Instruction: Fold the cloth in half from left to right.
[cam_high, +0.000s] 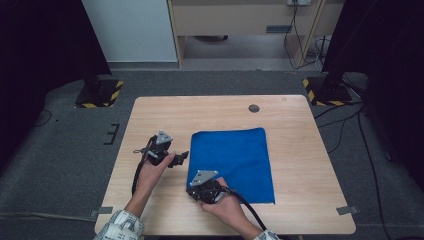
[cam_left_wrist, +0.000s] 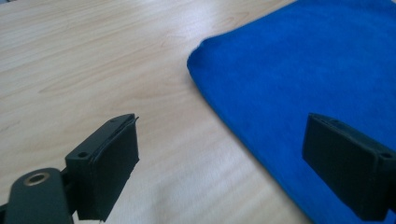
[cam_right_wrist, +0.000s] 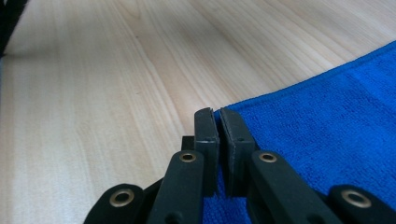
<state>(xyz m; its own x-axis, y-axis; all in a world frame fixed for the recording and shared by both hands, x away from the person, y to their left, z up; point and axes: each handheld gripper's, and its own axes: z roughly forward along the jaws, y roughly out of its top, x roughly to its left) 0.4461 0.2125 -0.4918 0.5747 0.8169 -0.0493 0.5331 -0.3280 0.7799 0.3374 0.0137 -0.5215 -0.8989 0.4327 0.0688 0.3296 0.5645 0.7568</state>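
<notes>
Blue terry cloth (cam_high: 235, 162) is spread flat on the counter (cam_high: 295, 150), slightly right of centre, with its folded edge at nine o'clock. The right gripper (cam_right_wrist: 218, 122) is set at the cloth's near-left corner, at about seven o'clock, its jaws pressed together, seemingly pinching the corner so it can be lifted. The left gripper (cam_left_wrist: 219, 158) is held just off the nine o'clock edge with its jaws wide apart, straddling that edge, probably ready to take it.
</notes>
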